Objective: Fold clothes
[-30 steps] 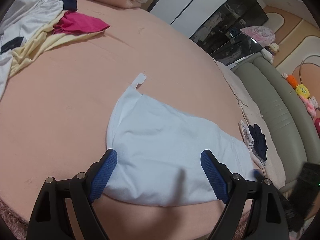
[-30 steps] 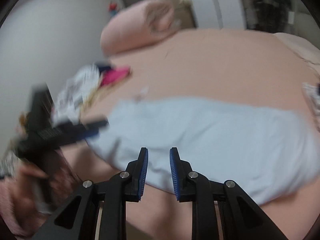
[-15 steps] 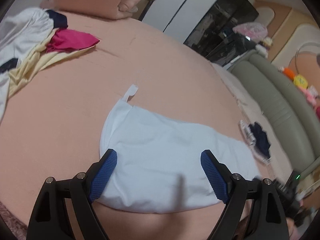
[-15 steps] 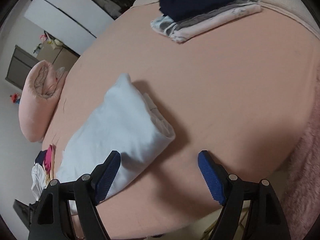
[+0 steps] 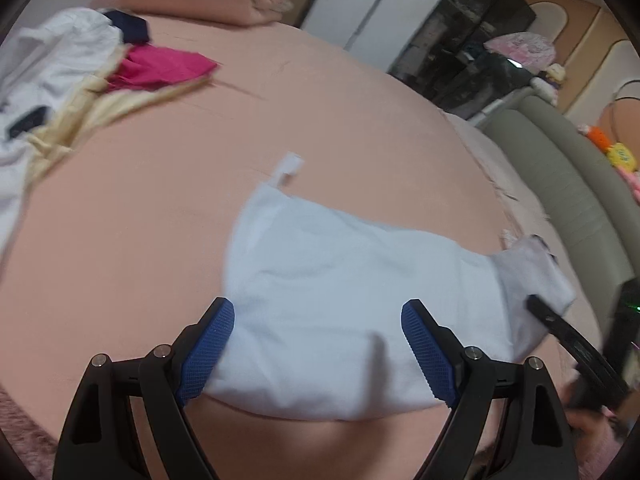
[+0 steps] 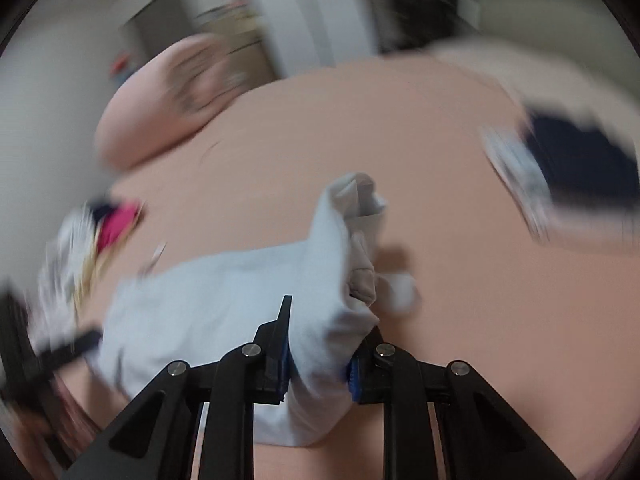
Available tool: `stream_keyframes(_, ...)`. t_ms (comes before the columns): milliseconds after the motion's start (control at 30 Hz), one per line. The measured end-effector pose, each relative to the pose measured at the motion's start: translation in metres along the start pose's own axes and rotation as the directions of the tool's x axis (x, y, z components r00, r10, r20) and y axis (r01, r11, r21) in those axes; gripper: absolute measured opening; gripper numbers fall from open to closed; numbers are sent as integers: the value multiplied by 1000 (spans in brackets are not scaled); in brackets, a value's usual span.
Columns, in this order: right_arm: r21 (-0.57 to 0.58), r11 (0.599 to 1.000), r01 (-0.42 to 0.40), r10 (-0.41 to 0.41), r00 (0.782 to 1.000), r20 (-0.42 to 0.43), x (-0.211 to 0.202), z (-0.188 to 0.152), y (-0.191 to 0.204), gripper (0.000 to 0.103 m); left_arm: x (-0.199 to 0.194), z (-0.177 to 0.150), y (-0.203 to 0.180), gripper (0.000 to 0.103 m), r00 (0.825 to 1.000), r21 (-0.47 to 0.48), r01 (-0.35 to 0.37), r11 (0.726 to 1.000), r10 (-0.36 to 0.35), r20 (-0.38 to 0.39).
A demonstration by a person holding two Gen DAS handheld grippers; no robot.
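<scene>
A pale blue garment (image 5: 352,304) lies part-folded on the pink bed (image 5: 168,184). The right tool (image 6: 316,352) clamps its end, probably to fold it over. The left tool (image 5: 318,352) hovers spread wide, holding nothing.

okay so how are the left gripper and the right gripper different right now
The left gripper stands wide open, while the right gripper is shut on the light blue garment. The left gripper holds nothing and sits spread over the flat part of the cloth; the right gripper pinches the bunched end, which is lifted and crumpled. Both have black frames and blue pads.
</scene>
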State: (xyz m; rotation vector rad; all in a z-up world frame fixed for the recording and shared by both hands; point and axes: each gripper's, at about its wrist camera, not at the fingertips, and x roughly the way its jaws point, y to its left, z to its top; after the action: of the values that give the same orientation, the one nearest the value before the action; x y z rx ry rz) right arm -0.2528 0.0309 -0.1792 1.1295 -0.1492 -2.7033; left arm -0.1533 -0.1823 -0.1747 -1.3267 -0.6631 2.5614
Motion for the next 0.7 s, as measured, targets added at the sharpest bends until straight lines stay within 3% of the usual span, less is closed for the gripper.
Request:
stream_keyframes(100,-201,980,-10,14,1000,21,1,-1,45,20,-5,-2,12,86,999,-74,-30,997,29,-18)
stream_keyframes(267,-365,931,-6,-34,994,-102,40,-26,79,20,-13,-4,32,86,996,-194,-82,978,73,-51)
stream_keyframes(333,-357,934,-23,-18,994,-112,47,-29,76,24,-17,-6,40,85,995,-240,-93,966,79,-65)
stream_keyframes(367,-347,937,-32,-5,994,-107,43,-27,75,25,-17,-11,39,85,997,-263,-53,963,36,-69)
stream_keyframes(433,-306,949,-73,39,992,-116,40,-27,69,43,-15,-20,37,84,997,-301,-7,954,-14,-70)
stream_keyframes(500,-256,959,-121,90,988,-129,38,-28,61,53,-10,-26,35,84,998,-321,5,947,-25,-58)
stream_keyframes(667,-128,963,-239,220,964,-149,32,-30,41,53,0,-18,22,78,993,-290,75,954,-97,-62)
stream_keyframes(700,-101,960,-262,245,958,-150,31,-31,37,53,5,-18,18,78,994,-266,61,962,-84,-75)
